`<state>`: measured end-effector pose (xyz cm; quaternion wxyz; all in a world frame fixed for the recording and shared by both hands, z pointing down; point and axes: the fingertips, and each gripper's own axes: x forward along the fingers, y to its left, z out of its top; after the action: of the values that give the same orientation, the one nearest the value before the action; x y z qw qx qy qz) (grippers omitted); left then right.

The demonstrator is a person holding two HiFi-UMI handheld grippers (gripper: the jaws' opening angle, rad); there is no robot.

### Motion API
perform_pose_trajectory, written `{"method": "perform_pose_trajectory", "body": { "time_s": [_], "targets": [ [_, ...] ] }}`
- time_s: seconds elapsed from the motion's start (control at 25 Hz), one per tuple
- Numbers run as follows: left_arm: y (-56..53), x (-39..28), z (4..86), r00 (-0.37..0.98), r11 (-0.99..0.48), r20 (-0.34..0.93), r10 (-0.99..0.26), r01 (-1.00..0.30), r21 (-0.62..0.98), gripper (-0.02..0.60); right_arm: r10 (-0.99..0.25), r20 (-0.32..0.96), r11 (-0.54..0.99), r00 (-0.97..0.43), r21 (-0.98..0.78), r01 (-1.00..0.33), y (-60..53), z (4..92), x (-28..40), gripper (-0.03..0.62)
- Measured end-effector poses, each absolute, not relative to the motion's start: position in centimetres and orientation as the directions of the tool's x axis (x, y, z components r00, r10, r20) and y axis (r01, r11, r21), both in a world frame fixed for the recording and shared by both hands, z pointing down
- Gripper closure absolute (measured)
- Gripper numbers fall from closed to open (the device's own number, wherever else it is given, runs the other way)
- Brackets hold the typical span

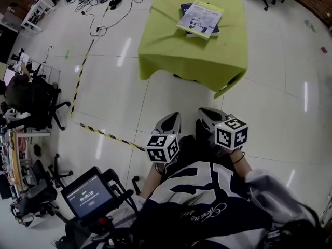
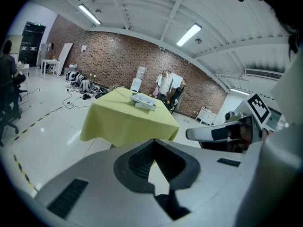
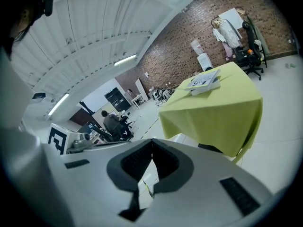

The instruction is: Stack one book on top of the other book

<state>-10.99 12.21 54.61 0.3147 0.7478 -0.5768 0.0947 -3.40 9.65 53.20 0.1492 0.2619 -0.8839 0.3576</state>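
Two books lie stacked on the table under a yellow-green cloth (image 1: 193, 51). The light-covered top book (image 1: 201, 18) rests askew on a dark book (image 1: 185, 7). The same stack (image 2: 143, 100) shows small in the left gripper view, and the stack (image 3: 203, 82) shows again in the right gripper view. Both grippers hang close to the person's body, well short of the table. My left gripper (image 1: 174, 117) is shut with nothing in it, its tips meeting (image 2: 154, 141). My right gripper (image 1: 207, 113) is also shut and empty (image 3: 151, 142).
Black-and-yellow floor tape (image 1: 110, 135) runs across the tiles left of me. Office chairs (image 1: 36, 108) and a seated person stand at the far left. Cables (image 1: 111, 7) lie behind the table. A device with a screen (image 1: 88, 195) sits at lower left.
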Motion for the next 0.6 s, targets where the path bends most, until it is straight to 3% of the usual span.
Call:
{"method": "perform_pose_trajectory", "body": {
  "time_s": [0.6],
  "targets": [
    [10.3,-8.3,51.2,0.318,-0.167,0.439,-0.840,-0.922,0.350,0.578,-0.379,0.423,0.647,-0.823,-0.515,-0.562,8.3,49.7,-1.8,0.603]
  ]
}}
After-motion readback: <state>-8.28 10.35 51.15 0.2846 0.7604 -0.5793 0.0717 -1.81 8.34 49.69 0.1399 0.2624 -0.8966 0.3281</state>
